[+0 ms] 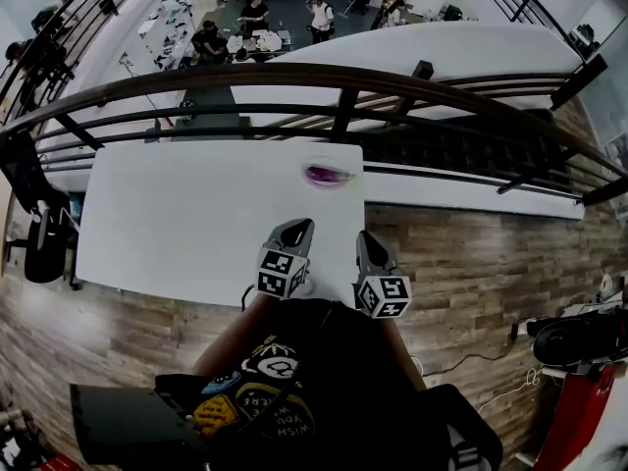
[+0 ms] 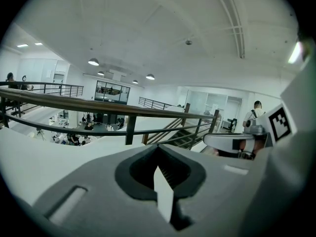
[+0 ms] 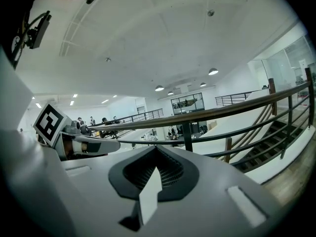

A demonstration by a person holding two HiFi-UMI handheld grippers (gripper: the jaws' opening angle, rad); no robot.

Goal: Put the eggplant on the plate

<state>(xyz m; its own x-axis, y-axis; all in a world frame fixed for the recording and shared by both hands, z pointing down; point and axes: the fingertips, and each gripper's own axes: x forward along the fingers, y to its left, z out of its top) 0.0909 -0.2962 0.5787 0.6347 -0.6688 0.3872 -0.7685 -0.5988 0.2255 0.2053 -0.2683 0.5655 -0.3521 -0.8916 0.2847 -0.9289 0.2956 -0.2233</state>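
A purple eggplant (image 1: 329, 174) lies on a pale round plate (image 1: 343, 161) near the far right corner of the white table (image 1: 177, 224). Both grippers hover side by side over the table's near edge, well short of the plate. My left gripper (image 1: 297, 229) has its jaws closed together with nothing between them, and its own view (image 2: 158, 149) looks out over the railing. My right gripper (image 1: 364, 240) is likewise shut and empty (image 3: 157, 149). Each gripper shows at the edge of the other's view. Neither gripper view shows the eggplant or the plate.
A dark metal railing with a wooden handrail (image 1: 343, 77) runs just beyond the table, with an open atrium and people far below. Wood floor (image 1: 471, 263) lies to the right. A black object (image 1: 44, 248) stands at the table's left end, and a red item (image 1: 579, 410) at lower right.
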